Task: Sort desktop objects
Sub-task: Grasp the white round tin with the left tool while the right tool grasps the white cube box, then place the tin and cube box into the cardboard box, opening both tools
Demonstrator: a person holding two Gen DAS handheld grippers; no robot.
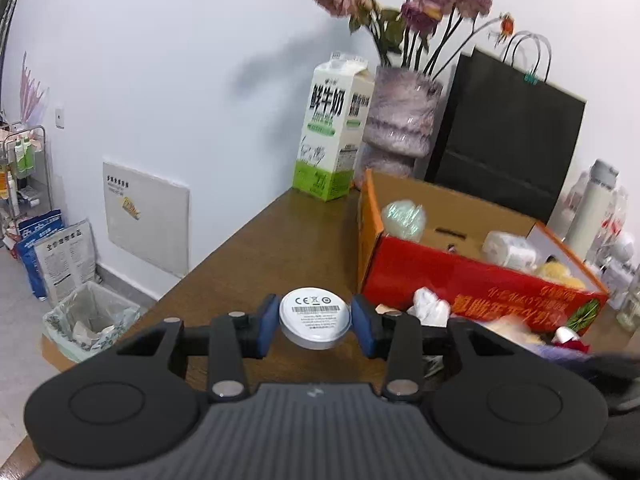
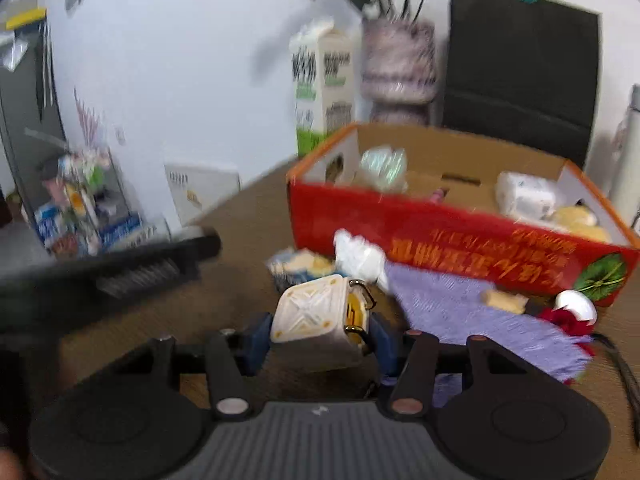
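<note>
the left gripper [image 1: 315, 322] clamps a flat round disc [image 1: 315, 317] between its blue pads, jaws partly closed on its rim; the disc is smooth white plastic with a grey edge, its face printed with ce marks, a barcode and fine text too small to read; it hangs above the wooden table [image 1: 256, 256], near the red box's left corner; the right gripper [image 2: 320, 326] has a cream, cube-like case [image 2: 314, 316] between its pads, moulded with a raised x pattern, yellow inside, with a gold wire clasp; the pads press on its sides; just beyond lie a fringed lilac cloth [image 2: 460, 312] and crumpled white tissue [image 2: 356, 256] against the front wall of the red cardboard box [image 2: 400, 224], which bears orange characters printed upside down; at the table's far edge stands a gable-topped milk carton [image 1: 332, 128] with green chinese lettering, beside a ribbed, mottled vase [image 1: 400, 120] and a matte black paper bag [image 1: 508, 136].
</note>
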